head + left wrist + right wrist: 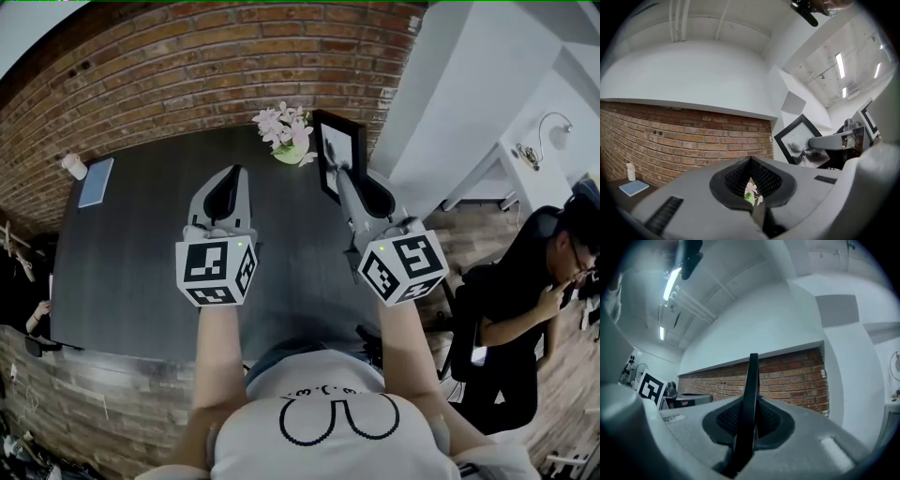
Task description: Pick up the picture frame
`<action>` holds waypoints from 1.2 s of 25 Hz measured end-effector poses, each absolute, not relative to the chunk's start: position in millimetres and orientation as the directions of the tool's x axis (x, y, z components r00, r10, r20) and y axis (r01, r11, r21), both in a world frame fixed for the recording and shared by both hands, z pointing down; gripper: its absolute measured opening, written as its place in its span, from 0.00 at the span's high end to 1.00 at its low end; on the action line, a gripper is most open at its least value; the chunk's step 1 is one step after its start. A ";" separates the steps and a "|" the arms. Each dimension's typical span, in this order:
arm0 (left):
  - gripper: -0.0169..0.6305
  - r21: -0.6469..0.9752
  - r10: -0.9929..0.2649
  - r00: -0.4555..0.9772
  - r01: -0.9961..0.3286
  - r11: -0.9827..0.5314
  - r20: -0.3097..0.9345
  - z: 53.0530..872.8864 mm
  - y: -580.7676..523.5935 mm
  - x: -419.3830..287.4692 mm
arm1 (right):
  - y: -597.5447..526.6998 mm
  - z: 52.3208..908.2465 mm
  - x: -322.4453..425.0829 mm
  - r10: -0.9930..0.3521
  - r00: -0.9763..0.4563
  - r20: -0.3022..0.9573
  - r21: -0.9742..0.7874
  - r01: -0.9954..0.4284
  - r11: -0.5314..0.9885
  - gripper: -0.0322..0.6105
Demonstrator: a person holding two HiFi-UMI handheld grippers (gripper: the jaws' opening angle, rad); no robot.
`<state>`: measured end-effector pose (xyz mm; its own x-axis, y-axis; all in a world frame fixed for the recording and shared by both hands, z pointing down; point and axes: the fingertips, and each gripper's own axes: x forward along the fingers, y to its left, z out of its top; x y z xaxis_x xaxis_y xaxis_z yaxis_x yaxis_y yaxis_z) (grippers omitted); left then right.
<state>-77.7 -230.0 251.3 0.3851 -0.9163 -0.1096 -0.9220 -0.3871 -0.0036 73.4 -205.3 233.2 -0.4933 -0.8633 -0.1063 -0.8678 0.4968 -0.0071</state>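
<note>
My right gripper (345, 178) is pinching the picture frame (330, 141). In the right gripper view the black frame edge stands edge-on between the pads, with the jaws closed onto it from both sides. I think a thin rim grip like this is the only hold a flat frame offers.

The frame sits over the table's (141, 262) far right corner, just right of the potted flowers (286, 131) at the far edge. From the left gripper view it hangs corner-up like a diamond with the glass facing my left side. It looks clear of the table top, so I'd call the pickup essentially made.

My left gripper (236, 173) is pressed together with nothing in it. Only the flowers show through the notch behind its pads. It's parked beside the right one, well apart from the frame, probably just to stay out of the way.

A blue notebook (96, 181) and a small white bottle (75, 167) sit at the far left corner, not involved.

One risk is that a one-sided edge pinch lets the frame swing or slip.
</note>
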 end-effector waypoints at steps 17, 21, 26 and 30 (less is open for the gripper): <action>0.98 -0.083 -0.901 0.398 -0.918 -0.389 -0.176 222.4 -216.0 -69.3 | -195.6 209.2 84.7 -0.879 -0.446 -0.168 0.064 -0.895 0.442 0.89; 0.98 -0.093 -0.903 0.389 -0.921 -0.378 -0.181 218.6 -213.0 -68.9 | -194.2 212.3 83.7 -0.878 -0.451 -0.159 0.081 -0.892 0.444 0.89; 0.98 -0.111 -0.900 0.392 -0.919 -0.377 -0.190 215.0 -209.7 -66.5 | -193.1 216.5 81.2 -0.877 -0.457 -0.151 0.095 -0.889 0.447 0.89; 0.98 -0.104 -0.895 0.398 -0.917 -0.385 -0.200 214.5 -206.7 -66.9 | -190.1 216.6 77.2 -0.874 -0.461 -0.153 0.119 -0.887 0.447 0.89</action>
<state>-66.9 -206.7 214.5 0.3981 -0.8952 -0.2002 -0.9172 -0.3846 -0.1040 77.2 -190.1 216.6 -0.4610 -0.8742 -0.1525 -0.8867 0.4469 0.1186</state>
